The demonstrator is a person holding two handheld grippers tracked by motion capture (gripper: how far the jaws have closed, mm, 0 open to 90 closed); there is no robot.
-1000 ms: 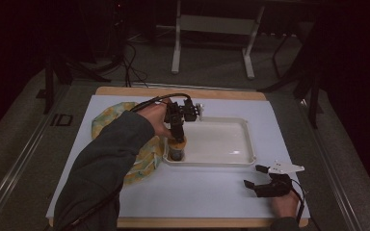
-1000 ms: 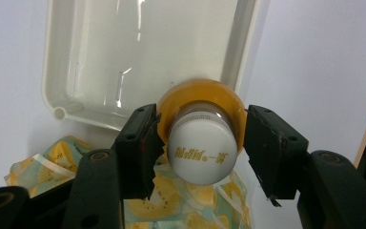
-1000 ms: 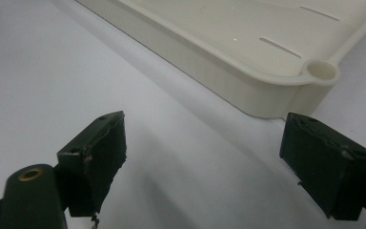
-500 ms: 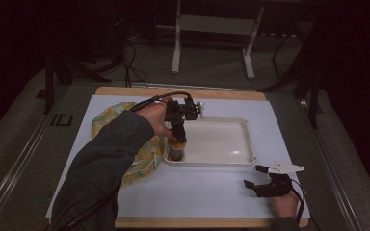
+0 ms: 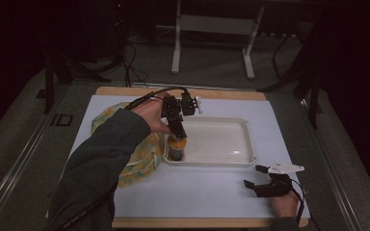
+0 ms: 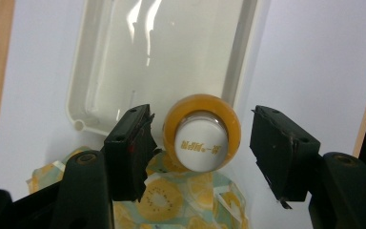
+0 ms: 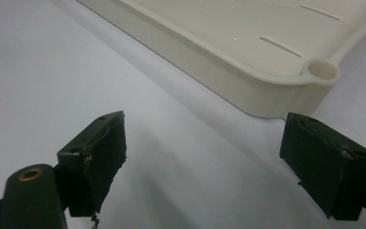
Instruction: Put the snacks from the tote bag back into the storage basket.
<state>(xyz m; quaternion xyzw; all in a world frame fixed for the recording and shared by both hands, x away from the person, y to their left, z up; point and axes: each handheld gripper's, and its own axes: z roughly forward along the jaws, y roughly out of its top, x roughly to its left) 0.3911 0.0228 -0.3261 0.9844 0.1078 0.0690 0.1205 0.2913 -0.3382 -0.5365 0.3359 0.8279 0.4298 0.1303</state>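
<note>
A small bottle of orange drink (image 5: 177,148) with a white cap (image 6: 202,140) stands upright in the near-left corner of the white tray (image 5: 221,139). My left gripper (image 5: 178,136) points down over it. Its jaws have just been opening and now stand wide on either side of the bottle (image 6: 202,121), with a gap between each pad and the bottle. My right gripper (image 5: 252,176) rests on the white sheet at the near right, open with nothing between its fingers. In its own view, the right gripper (image 7: 214,148) faces a corner of the tray (image 7: 267,90).
A yellow fruit-patterned cloth (image 5: 142,154) lies crumpled left of the tray, under my left forearm, and touches the tray's corner (image 6: 181,200). The white sheet (image 5: 197,192) covers a wooden board. A metal stand and cables sit on the floor behind the table.
The left hand has barely shifted above the bottle, which stays upright in the tray corner. The right gripper lies where it was.
</note>
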